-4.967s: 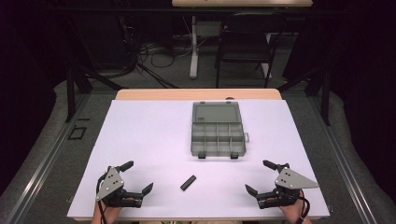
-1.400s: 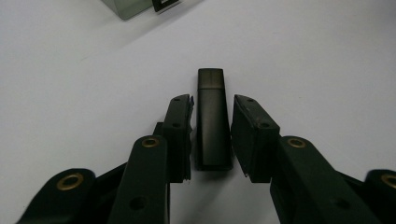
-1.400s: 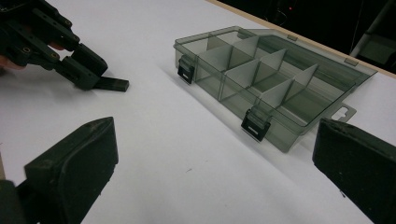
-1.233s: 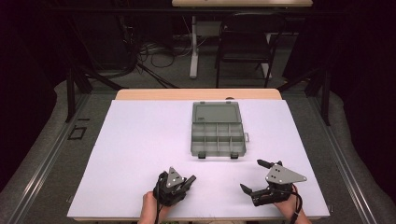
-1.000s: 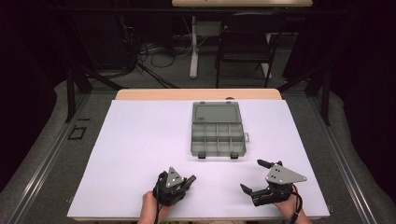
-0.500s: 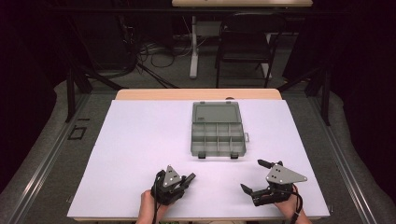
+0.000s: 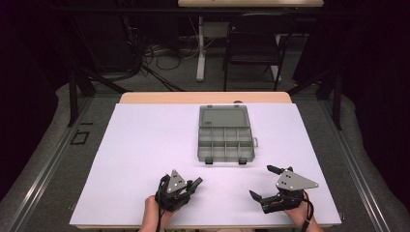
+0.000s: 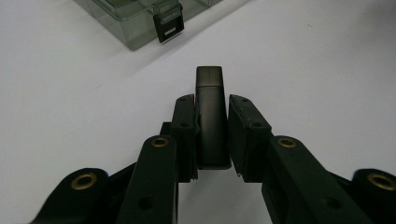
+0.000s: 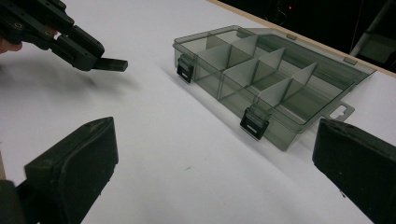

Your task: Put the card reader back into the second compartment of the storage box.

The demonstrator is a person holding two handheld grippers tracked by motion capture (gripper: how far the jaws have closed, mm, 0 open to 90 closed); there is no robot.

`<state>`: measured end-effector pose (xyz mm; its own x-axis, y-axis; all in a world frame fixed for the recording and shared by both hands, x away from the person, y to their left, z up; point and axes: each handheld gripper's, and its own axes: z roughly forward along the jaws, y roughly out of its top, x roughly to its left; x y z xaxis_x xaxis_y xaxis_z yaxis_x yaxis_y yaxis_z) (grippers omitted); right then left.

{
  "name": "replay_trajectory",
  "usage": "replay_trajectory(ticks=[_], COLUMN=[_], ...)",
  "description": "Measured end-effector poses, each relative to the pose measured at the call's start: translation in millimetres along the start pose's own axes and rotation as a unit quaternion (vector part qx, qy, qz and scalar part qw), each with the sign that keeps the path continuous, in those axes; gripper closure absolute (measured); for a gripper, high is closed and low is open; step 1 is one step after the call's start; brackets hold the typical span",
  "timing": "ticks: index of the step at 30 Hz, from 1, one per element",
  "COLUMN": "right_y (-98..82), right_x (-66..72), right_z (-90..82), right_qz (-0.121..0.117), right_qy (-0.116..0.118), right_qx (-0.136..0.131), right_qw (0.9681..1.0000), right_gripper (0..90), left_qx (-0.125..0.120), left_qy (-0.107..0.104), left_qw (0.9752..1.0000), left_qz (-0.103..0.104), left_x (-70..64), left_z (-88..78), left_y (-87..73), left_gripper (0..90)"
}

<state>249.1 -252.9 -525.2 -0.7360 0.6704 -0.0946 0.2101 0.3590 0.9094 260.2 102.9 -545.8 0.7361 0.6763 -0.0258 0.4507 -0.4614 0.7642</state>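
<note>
My left gripper (image 7: 195, 184) is shut on a small black stick (image 7: 197, 182) near the front edge of the white table. In the left gripper view the stick (image 8: 211, 116) lies lengthwise between the two pads (image 8: 183, 121), its tip poking past them. The right gripper view shows that gripper (image 9: 88, 58) holding the stick (image 9: 112, 64) a little above the table, with a shadow under it. My right gripper (image 7: 260, 181) rests at the front right, open with nothing between its wide-apart jaws (image 9: 215, 177).
A smoky clear organizer box (image 7: 225, 145) stands open at the table's middle, lid laid back, divided compartments (image 9: 261, 70) empty, two black latches on its near wall. One latch corner (image 8: 140, 23) lies just beyond the stick. The white sheet (image 7: 135, 159) covers the table.
Five seconds ago the stick lay on the table between two open grippers. My left gripper has since moved right and closed on it. Over the last second nothing visibly moved.
</note>
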Motion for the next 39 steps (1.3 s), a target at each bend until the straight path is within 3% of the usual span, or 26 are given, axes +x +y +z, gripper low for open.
replay_trajectory(ticks=[39], right_y=[-0.2], right_x=[-0.5], right_z=[-0.6], right_qz=[0.0], right_qy=[0.0], right_qx=[0.0], right_qw=[1.0], right_gripper=[0.0], left_qx=[-0.044], left_qy=[-0.001], left_qw=[0.999], left_qz=[0.002], left_x=[9.1], left_z=[-11.8], left_y=[26.5], left_gripper=[73.2])
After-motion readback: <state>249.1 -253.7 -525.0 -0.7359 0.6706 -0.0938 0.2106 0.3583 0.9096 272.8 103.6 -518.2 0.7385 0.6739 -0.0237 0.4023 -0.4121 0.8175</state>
